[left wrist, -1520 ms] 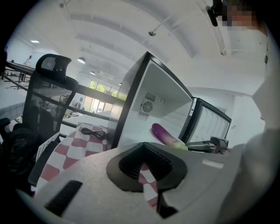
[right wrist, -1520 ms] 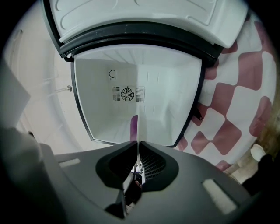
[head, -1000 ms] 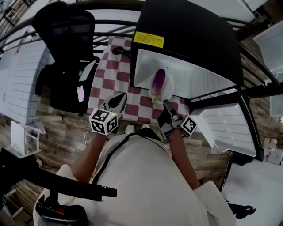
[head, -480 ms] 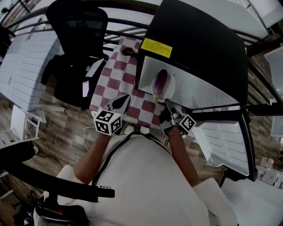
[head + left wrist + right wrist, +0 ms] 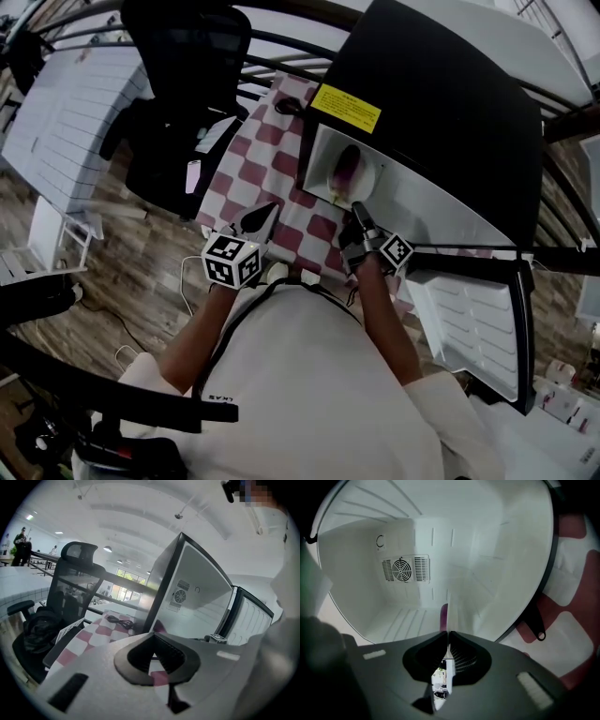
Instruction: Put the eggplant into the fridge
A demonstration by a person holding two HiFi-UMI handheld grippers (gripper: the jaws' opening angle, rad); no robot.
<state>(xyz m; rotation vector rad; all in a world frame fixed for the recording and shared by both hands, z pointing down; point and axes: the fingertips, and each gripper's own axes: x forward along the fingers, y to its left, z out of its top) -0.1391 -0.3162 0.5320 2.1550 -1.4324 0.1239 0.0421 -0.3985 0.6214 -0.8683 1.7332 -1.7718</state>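
Head view: soft, even indoor light, no hard shadows; strong fisheye, straight lines bow toward the edges; black chair [image 5: 187,56] loses detail. Left gripper view: bright hall, ceiling lamp [image 5: 108,549] glaring, corners vignetted black, near jaws soft. Right gripper view: white fridge [image 5: 487,550] interior evenly lit, low contrast, dark blur at left edge, jaws out of focus

Eggplant [image 5: 347,167]: purple, with a white wrap or sheet round it, can't tell which. It's pinched by that thin white edge in my right gripper [image 5: 354,211], long axis pointing far, just inside the fridge mouth. Fridge [image 5: 441,84]: small, black shell, yellow label on top, empty white interior with a fan grille on the back wall. Its door [image 5: 469,319] is swung wide open to the right. It sits on the checkered worktop [image 5: 267,164].
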